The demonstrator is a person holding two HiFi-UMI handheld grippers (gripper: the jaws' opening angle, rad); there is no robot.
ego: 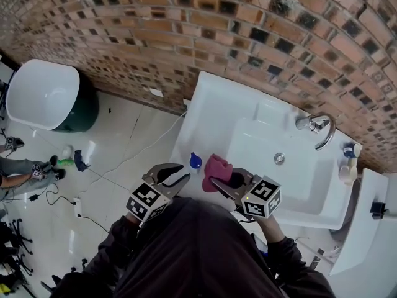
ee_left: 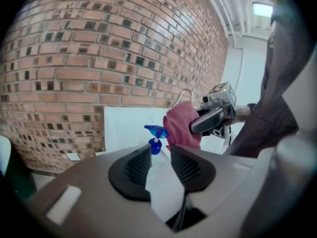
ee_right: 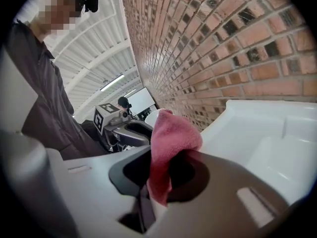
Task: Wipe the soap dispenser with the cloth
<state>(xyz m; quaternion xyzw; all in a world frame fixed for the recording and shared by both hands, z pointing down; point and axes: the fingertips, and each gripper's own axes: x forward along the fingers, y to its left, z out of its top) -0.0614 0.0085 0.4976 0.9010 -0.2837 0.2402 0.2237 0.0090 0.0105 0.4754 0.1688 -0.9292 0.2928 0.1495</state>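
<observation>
The soap dispenser has a blue pump top (ego: 195, 161) (ee_left: 156, 132) and a white body (ee_left: 166, 182). It stands at the left rim of the white sink (ego: 214, 101). My left gripper (ego: 185, 171) (ee_left: 159, 155) is shut on that white body, and the pump top shows just past the ribbed pads. My right gripper (ego: 222, 180) (ee_right: 166, 162) is shut on a pink cloth (ego: 217, 166) (ee_right: 173, 133), which bunches up above its jaws. The cloth (ee_left: 181, 123) hangs right beside the pump top, slightly to its right. The bottle's lower part is hidden by the left gripper.
A brick wall (ego: 248, 30) runs behind the sink. A chrome tap (ego: 319, 126) and a drain (ego: 279, 158) lie to the right. Small items (ego: 347, 166) sit on the right rim. A white tub (ego: 43, 95), cables and a person's legs (ego: 25, 169) are on the floor at left.
</observation>
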